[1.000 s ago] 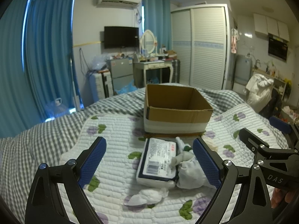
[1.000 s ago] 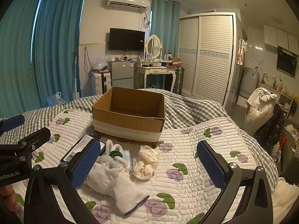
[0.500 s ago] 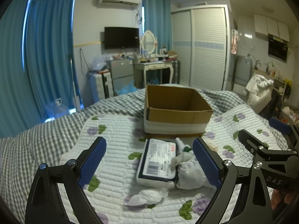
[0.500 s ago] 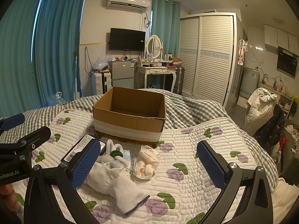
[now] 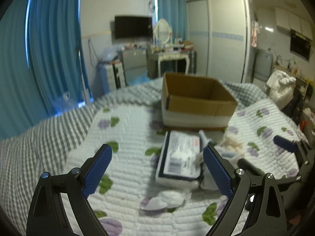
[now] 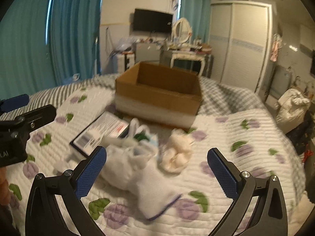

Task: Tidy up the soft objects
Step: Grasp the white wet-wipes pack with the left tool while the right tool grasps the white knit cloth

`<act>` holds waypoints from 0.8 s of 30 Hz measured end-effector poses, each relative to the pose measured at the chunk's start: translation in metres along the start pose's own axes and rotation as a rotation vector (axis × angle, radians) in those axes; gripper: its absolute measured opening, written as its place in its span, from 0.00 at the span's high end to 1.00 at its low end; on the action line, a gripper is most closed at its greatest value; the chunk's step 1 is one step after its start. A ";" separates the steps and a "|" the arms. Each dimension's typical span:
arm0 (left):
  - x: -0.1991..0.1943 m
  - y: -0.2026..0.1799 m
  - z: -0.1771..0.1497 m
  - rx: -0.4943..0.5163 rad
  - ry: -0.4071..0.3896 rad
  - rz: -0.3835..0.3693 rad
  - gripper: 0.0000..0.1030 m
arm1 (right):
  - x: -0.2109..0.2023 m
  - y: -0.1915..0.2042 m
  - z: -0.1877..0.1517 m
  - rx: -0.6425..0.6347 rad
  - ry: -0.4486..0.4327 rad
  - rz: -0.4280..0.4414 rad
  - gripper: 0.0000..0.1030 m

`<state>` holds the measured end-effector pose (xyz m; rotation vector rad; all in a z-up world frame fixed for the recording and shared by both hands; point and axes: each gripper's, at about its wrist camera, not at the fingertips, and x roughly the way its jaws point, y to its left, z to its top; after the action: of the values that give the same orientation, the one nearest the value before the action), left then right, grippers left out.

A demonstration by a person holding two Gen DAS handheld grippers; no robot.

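On the quilted bed cover [image 6: 246,157], a loose heap of soft things waits to be sorted: a white sock [image 6: 145,179] with a dark cuff line lies nearest us, a cream bundle of cloth [image 6: 177,155] just beside it, and a small white-and-green soft piece [image 6: 137,133] behind them. A flat packet with a printed label [image 5: 181,157] rests against the heap's left edge, and a crumpled white scrap [image 5: 167,198] lies apart, closer to the cameras. We judge the pile sits here because the open cardboard box [image 6: 159,92], standing just beyond it on the same cover, is where these items are meant to go; as far as its interior shows, nothing is in it yet.

Our right gripper [image 6: 157,171] hangs over the sock with its blue pads [image 6: 222,175] spread wide and nothing between them, placed, we think, to take that sock first. Our left gripper [image 5: 157,169] is likewise spread wide and empty, hovering above the packet and the scrap, likely ready for its own pick. Both views are blurred, so finer detail of the heap escapes us. Behind the bed stand teal curtains [image 5: 49,59] and a white wardrobe [image 6: 242,45].
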<state>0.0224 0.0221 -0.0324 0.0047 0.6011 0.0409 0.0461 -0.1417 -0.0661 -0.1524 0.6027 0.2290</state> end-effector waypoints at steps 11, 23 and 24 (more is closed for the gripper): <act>0.040 0.000 -0.019 0.000 0.149 0.045 0.08 | 0.063 0.017 -0.022 -0.001 0.154 0.113 0.15; 0.067 -0.018 -0.034 0.023 0.258 -0.017 0.08 | 0.024 -0.023 -0.006 0.091 0.085 0.158 0.60; 0.070 -0.020 -0.036 0.031 0.266 -0.020 0.08 | 0.020 -0.027 -0.003 0.098 0.071 0.153 0.60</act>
<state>0.0606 0.0046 -0.1015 0.0236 0.8681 0.0126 0.0672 -0.1651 -0.0777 -0.0202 0.6959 0.3421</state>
